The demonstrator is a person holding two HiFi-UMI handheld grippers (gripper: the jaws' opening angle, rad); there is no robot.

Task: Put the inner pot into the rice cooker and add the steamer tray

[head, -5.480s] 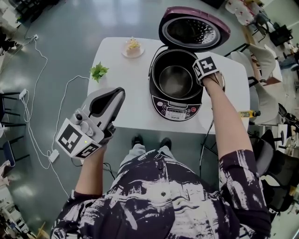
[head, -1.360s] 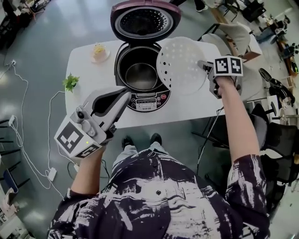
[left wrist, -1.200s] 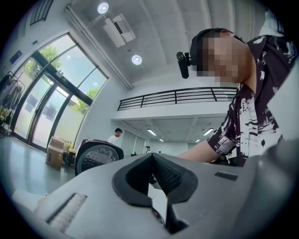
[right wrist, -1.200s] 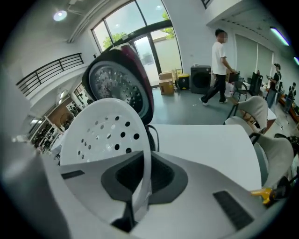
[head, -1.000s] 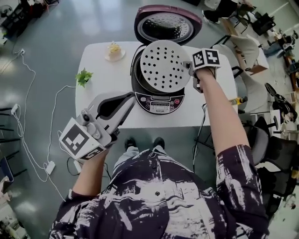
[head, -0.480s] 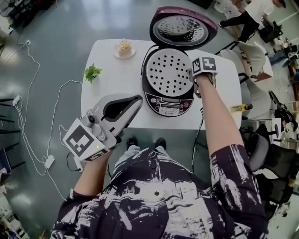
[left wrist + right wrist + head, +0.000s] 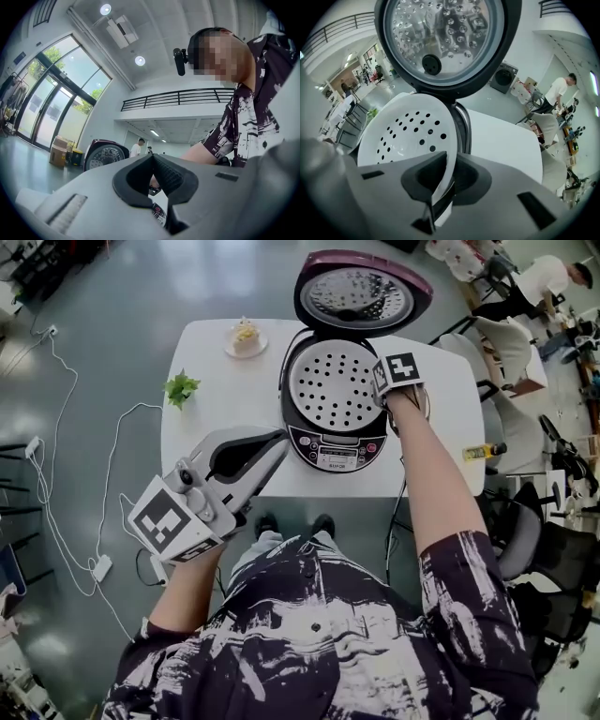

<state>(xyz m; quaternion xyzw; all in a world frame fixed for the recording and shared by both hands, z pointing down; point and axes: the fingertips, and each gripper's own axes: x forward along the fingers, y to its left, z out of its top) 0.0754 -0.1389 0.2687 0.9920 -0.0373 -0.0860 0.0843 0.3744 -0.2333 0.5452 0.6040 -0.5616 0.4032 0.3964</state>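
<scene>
Right gripper, pointing steeply down, is clamping its jaws on the rim of the steamer tray. The tray is lying across the mouth of the cooker, just ahead of the jaws and below the raised lid. Left gripper is hovering with jaws together, holding nothing, with the cooker beyond its tips.

On the white table a rice cooker is set, its lid raised. A small green plant is placed near the left edge, and a dish of food at the far edge.
</scene>
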